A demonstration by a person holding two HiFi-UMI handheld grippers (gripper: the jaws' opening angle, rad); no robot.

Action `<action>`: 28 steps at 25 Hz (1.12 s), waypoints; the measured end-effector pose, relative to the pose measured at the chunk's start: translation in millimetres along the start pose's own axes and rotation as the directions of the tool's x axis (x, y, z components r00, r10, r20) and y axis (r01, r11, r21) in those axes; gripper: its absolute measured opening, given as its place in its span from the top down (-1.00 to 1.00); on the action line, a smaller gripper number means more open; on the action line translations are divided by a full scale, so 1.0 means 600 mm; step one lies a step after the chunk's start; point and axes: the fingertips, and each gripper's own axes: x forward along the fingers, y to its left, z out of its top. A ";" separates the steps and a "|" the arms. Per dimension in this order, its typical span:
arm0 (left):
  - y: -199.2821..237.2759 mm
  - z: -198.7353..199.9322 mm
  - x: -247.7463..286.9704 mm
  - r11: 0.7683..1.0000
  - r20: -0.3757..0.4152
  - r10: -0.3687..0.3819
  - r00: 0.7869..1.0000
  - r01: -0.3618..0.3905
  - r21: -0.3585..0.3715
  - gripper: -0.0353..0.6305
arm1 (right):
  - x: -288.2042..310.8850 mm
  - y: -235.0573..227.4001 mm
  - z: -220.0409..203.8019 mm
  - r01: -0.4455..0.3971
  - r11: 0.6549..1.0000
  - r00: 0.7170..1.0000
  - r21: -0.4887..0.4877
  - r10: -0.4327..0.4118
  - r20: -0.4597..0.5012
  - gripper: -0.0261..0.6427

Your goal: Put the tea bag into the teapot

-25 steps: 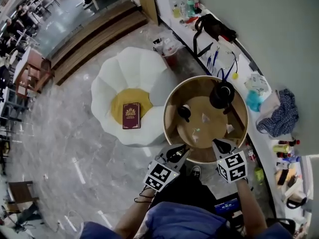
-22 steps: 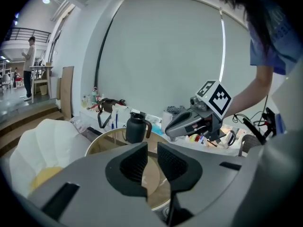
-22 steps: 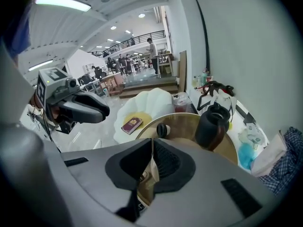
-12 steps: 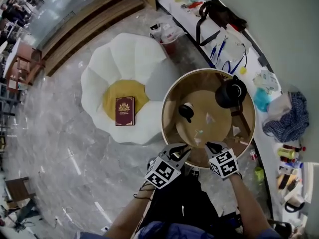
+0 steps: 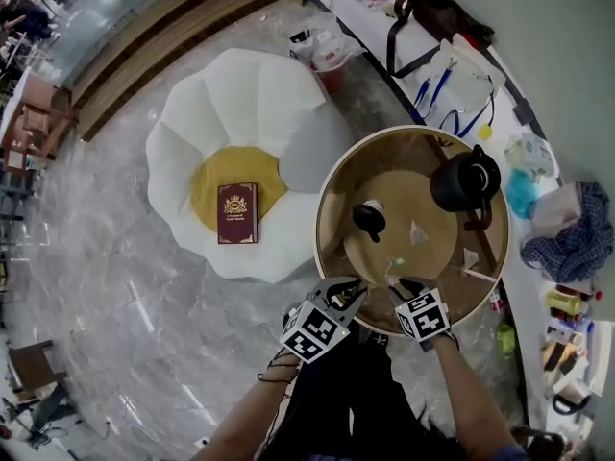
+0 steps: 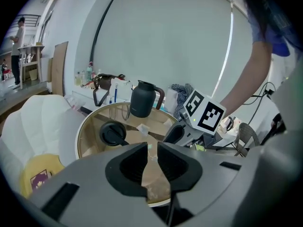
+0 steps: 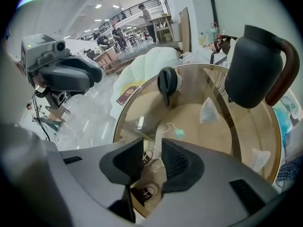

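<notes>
Though the green tag (image 7: pixel 179 133) of the tea bag (image 7: pixel 207 110) shows, its print blurs.

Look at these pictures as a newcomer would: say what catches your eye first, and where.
The big white flower-shaped seat on the floor, left in the head view, stands out first, a dark red book on its yellow middle. Beside it stands a round glass table, with a black teapot near its far right edge and a white tea bag near the centre.
</notes>
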 end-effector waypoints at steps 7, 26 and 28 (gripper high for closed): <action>0.017 -0.013 0.016 1.000 -0.005 -0.030 1.000 0.030 -0.008 0.71 | 0.051 -0.025 -0.025 0.077 0.996 0.995 0.050 -0.074 -0.069 0.55; 0.008 0.019 -0.024 0.993 -0.042 -0.077 0.996 0.081 0.090 0.71 | -0.084 -0.014 0.019 0.098 0.991 0.995 0.089 -0.096 -0.026 0.86; -0.003 0.033 -0.033 0.990 -0.043 -0.091 0.995 0.095 0.108 0.72 | -0.109 -0.007 0.030 0.088 0.992 0.996 0.088 -0.086 -0.021 0.87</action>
